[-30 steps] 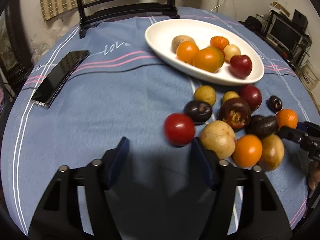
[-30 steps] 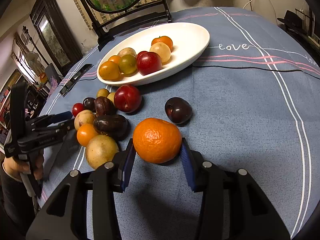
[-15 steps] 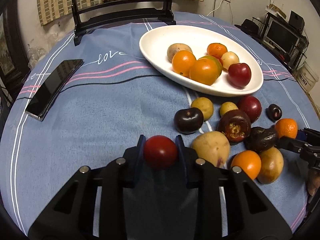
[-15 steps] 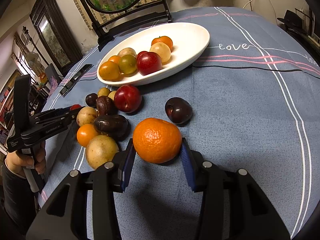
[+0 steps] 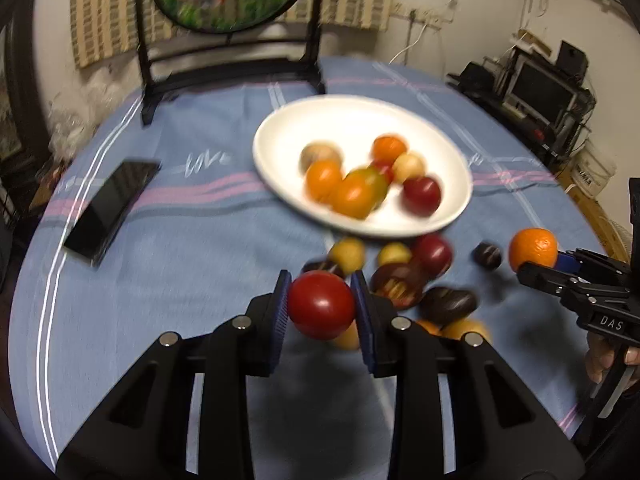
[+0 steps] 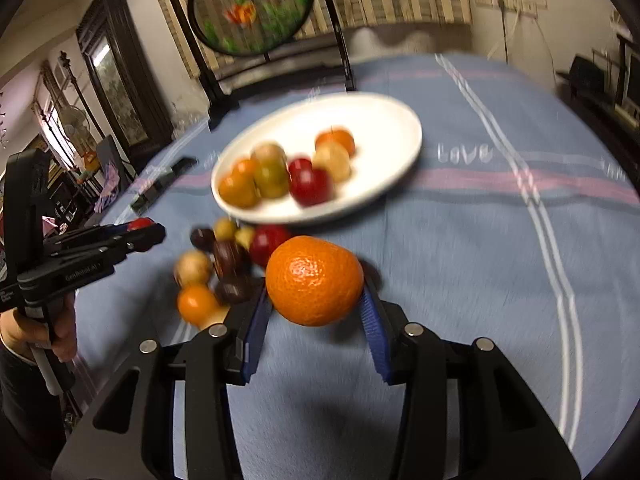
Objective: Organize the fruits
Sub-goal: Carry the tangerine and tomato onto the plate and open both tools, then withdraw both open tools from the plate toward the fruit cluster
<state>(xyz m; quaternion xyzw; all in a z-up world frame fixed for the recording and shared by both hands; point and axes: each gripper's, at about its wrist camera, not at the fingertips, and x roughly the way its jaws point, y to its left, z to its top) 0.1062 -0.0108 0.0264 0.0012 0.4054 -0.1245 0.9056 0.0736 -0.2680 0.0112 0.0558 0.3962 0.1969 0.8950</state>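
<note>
Looking through the left wrist view, the left gripper (image 5: 320, 306) sits at lower centre, its blue pads clenched on a red fruit (image 5: 321, 305) that is held clear of the blue cloth (image 5: 180, 300). Above it, in the middle of the frame, a white plate (image 5: 280, 136) holds a blurred cluster of orange, red and pale fruit. Loose fruit (image 5: 400, 276) lies just below the plate's near rim: yellow, red and dark pieces close together, some hidden behind the pads. A black phone (image 5: 110, 210) lies at left on the cloth. At the right edge the right gripper (image 5: 538, 260) reaches in, gripping an orange (image 5: 533, 249), with a hand (image 5: 610, 356) on its handle below.

In the right wrist view, the right gripper (image 6: 314, 308) at lower centre grasps the orange (image 6: 315, 280) between its blue pads, the fruit raised off the cloth (image 6: 480, 280). The plate (image 6: 380, 120) sits above it at upper centre, its fruit gathered toward the left side. The loose fruit (image 6: 224, 264) lies left of the orange, below the plate. At the left edge the left gripper (image 6: 140, 229) shows side-on with the red fruit (image 6: 141, 223) at its tip, and a hand (image 6: 60, 336) grips its handle at lower left. The phone (image 6: 160, 188) is a blurred dark shape left of the plate.
</note>
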